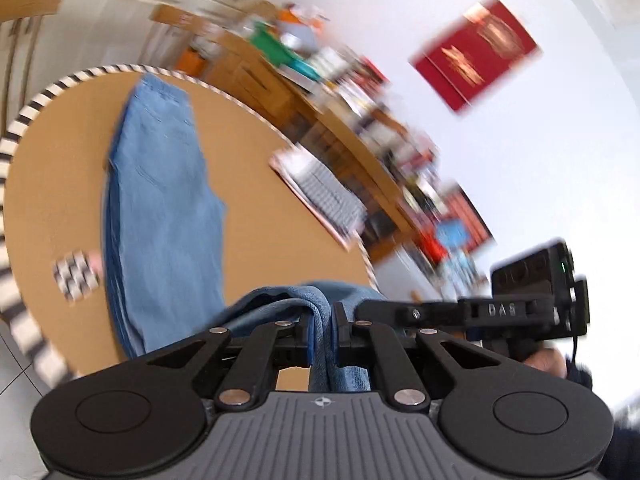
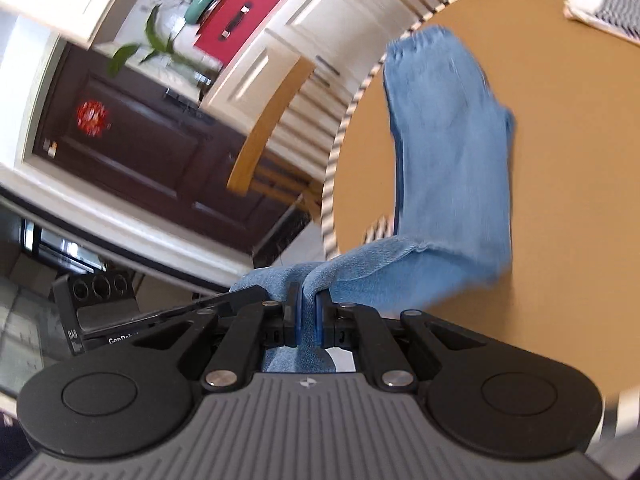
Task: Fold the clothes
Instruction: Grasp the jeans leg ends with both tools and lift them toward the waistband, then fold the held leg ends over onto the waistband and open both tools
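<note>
Both grippers have hold of the same end of the jeans [image 1: 160, 200], and the grip makes sense for a fold. The left gripper [image 1: 320, 332] has its fingers [image 1: 304, 336] pinched nearly together on a thick bunch of denim, several layers of hem or band rolled between the pads. The right gripper [image 2: 307, 314] is closed just as tightly on its own bunch of the same edge. Each view shows the other tool just beside it, so the 2 grips sit near each other along that edge, which keeps it straight and stops the cloth from sagging in the middle.

The jeans lie lengthwise across the round bench [image 1: 48, 184], already doubled leg on leg judging by the stacked edges along one side. The far end rests flat near the striped rim [image 2: 340, 136]; the near end is lifted off the surface and curls up into the fingers. That lift, I judge, is there so the held end can be carried over the flat part and laid toward the far end, halving the length.

A checkered marker [image 1: 76, 276] sits touching or just beside the jeans' long edge, and a striped cloth [image 1: 324, 192] lies well apart by the opposite rim, out of the fold's path. Both views are blurred, so finer detail of the seam is unclear.
</note>
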Tool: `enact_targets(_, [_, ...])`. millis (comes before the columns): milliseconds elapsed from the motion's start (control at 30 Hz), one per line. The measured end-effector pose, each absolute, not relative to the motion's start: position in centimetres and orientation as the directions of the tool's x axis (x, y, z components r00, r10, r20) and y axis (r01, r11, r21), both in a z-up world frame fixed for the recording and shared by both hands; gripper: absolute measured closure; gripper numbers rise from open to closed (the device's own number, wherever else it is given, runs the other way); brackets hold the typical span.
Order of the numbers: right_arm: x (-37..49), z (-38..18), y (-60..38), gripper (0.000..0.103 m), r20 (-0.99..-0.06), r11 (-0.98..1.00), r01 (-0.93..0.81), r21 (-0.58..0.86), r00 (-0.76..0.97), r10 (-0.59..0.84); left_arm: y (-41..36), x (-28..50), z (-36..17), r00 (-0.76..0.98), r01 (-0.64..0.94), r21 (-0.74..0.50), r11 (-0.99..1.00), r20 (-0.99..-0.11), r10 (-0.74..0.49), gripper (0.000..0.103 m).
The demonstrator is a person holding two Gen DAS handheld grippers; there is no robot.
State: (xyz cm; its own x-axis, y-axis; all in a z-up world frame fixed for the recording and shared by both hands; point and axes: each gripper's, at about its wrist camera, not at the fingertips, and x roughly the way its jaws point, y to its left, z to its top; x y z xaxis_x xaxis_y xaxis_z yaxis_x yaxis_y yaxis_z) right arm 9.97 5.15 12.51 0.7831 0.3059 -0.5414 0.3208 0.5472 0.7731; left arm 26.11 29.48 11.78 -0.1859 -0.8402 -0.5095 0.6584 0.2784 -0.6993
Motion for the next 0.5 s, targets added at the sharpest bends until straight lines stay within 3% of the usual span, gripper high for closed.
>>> enact_targets(200, [22.2,7.9,-5.5,0.096,-0.567,0.456,0.403,0.794,0.761,0.316,19.1,38.4,7.2,-0.141,0.407,-0.788,0.461,-0.553,-0.821,0.095])
enact_targets(367, [31.3,1.7,-13.0,0.095,-0.629,0.423,0.482,0.767,0.697,0.345,11.1,46.4,1.9,-0.126,0.330,-0.750,0.573,-0.636,-0.761,0.095])
enact_targets(500, [36.5,-3.8,-16.4,0.092,-0.663,0.342,0.568,0.749,0.648,0.374,6.8,51.4,-4.2,-0.154,0.164,-0.737,0.656,-0.675,-0.721,0.094])
